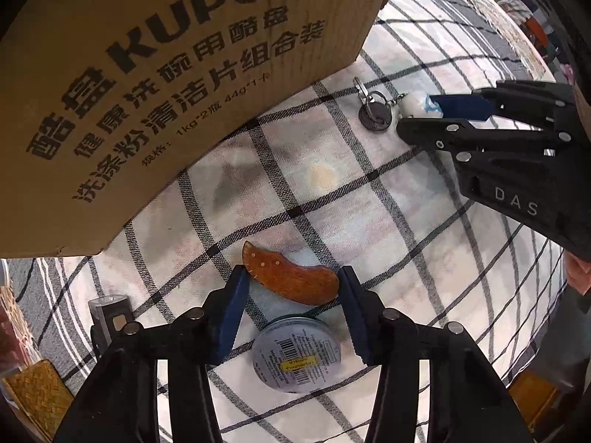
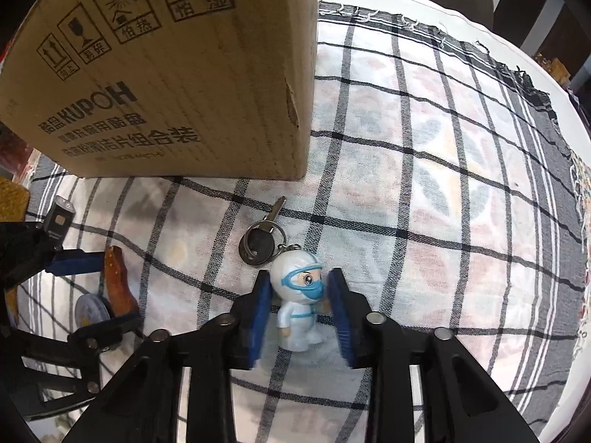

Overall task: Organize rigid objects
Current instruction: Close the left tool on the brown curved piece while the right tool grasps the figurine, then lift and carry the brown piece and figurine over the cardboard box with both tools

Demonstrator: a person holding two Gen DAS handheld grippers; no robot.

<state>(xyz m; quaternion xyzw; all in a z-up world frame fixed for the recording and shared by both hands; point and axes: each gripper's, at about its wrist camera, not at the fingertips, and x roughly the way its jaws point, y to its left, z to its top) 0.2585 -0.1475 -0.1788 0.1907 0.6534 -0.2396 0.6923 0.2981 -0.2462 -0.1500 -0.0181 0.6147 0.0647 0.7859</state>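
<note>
A curved brown wooden piece [image 1: 295,280] lies on the checked cloth [image 1: 369,203]. My left gripper [image 1: 291,284] points down over it, and a blue pad touches each of its ends. In the right wrist view the same piece [image 2: 116,284] stands on edge between those pads. A white figurine keychain in blue goggles [image 2: 299,295] lies between the pads of my right gripper [image 2: 299,295], which press on its head. Its chain runs to a ring with a black-headed key [image 2: 258,243]. The left wrist view shows the right gripper [image 1: 421,114] on the figurine [image 1: 417,105].
A large cardboard box [image 2: 184,74] stands on the cloth just behind both grippers. A round tin [image 1: 295,354] lies under the left gripper, close to the wooden piece. A small black device [image 1: 110,313] lies at the left. The cloth's fringed edge [image 2: 517,70] runs along the far right.
</note>
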